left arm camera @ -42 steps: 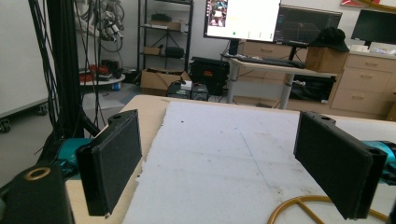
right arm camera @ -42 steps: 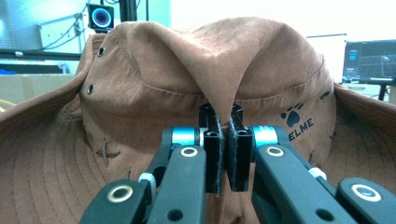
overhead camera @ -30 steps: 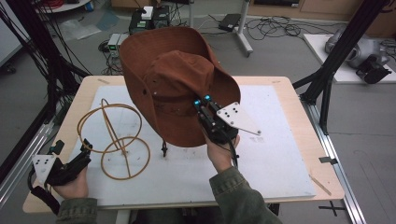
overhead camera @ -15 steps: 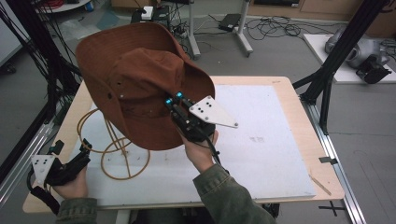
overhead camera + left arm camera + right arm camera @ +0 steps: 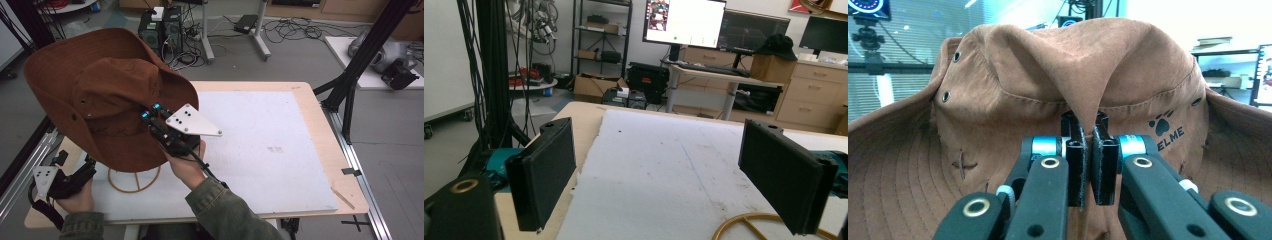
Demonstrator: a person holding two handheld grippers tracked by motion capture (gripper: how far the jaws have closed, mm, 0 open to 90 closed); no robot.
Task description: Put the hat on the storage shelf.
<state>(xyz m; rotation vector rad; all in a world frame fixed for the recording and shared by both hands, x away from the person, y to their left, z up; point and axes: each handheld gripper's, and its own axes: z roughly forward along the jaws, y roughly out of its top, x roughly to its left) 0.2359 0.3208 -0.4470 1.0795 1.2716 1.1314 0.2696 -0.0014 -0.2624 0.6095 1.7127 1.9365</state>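
A brown wide-brimmed hat (image 5: 105,95) hangs in the air over the table's left half, pinched at a fold of its crown (image 5: 1088,75) by my right gripper (image 5: 150,112), which is shut on it. Below the hat a gold wire stand shows its round base (image 5: 135,182) on the white mat; its upper part is hidden by the hat. My left gripper (image 5: 75,167) rests at the table's front left corner. In the left gripper view it (image 5: 659,175) stands open with nothing between its pads, and a piece of the gold ring (image 5: 744,225) lies just ahead.
A white mat (image 5: 270,145) covers most of the wooden table (image 5: 320,130). Black frame posts (image 5: 360,70) rise at the right and left sides. Cables and equipment lie on the floor beyond the far edge.
My right gripper has carried the hat leftward and higher, from the table's middle to above the wire stand, which it now mostly covers. The left gripper has stayed put.
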